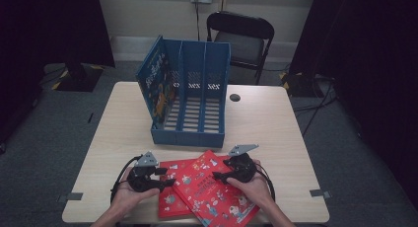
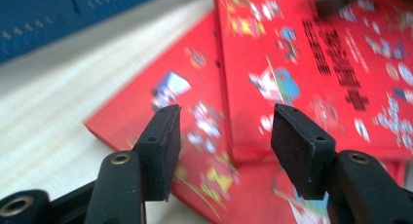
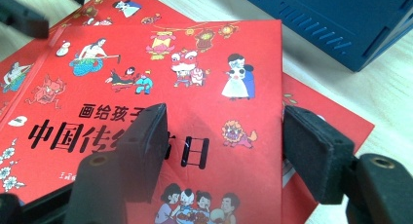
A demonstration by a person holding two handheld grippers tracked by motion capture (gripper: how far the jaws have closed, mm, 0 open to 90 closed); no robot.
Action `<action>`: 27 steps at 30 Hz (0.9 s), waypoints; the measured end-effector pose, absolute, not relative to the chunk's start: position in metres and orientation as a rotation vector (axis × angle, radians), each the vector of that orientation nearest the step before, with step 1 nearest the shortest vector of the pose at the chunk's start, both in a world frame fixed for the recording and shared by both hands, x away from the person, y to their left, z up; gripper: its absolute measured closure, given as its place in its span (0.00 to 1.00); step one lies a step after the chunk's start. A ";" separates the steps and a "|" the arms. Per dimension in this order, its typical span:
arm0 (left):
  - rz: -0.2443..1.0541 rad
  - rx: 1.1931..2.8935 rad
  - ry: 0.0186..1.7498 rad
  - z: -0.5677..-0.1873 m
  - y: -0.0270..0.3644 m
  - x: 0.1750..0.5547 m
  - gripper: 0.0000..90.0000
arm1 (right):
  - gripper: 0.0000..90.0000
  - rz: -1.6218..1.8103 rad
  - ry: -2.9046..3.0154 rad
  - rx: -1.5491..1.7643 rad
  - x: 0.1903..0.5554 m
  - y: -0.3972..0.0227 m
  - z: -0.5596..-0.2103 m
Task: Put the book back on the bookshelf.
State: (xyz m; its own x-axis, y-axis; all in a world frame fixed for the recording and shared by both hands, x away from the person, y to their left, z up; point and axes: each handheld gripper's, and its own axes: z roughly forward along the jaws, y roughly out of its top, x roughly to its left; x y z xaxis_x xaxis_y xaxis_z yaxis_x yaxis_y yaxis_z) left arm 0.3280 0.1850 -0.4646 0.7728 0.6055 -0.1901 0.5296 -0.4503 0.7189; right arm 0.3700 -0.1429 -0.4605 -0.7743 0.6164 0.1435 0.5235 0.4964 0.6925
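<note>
Two red picture books lie stacked at the table's front edge. The top book (image 1: pixel 217 192) (image 3: pixel 160 63) (image 2: pixel 311 63) sits askew on the lower book (image 1: pixel 170 200) (image 2: pixel 195 136) (image 3: pixel 321 117). My left gripper (image 1: pixel 165 177) (image 2: pixel 224 131) hovers over the lower book's left part, jaws open with nothing between them. From the right, my right gripper (image 1: pixel 219 176) (image 3: pixel 224 141) points over the top book's cover, also open and empty. Behind them stands a blue file rack (image 1: pixel 190 96) (image 3: pixel 341 19), with a blue book (image 1: pixel 156 84) leaning in its left compartment.
The wooden table (image 1: pixel 276 123) has a small round hole (image 1: pixel 235 97) behind the rack on the right. A black folding chair (image 1: pixel 241 39) stands beyond the far edge. Bare tabletop lies to both sides of the rack and books.
</note>
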 end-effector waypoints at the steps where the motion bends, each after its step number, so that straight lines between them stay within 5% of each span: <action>1: 0.126 2.150 0.842 -0.464 0.185 0.326 0.49 | 0.38 1.146 2.609 0.999 0.370 -0.143 -0.461; 27: 0.190 2.156 0.854 -0.471 0.165 0.335 0.37 | 0.31 1.115 2.568 1.060 0.363 -0.155 -0.460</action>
State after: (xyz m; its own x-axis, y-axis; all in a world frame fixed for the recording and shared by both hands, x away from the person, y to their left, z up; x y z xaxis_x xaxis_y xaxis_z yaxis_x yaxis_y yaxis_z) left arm 0.3350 0.1655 -0.4715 0.7617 0.6329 -0.1391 0.5138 -0.4591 0.7248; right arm 0.3629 -0.1553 -0.4602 -0.7398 0.6589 0.1360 0.5492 0.4746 0.6879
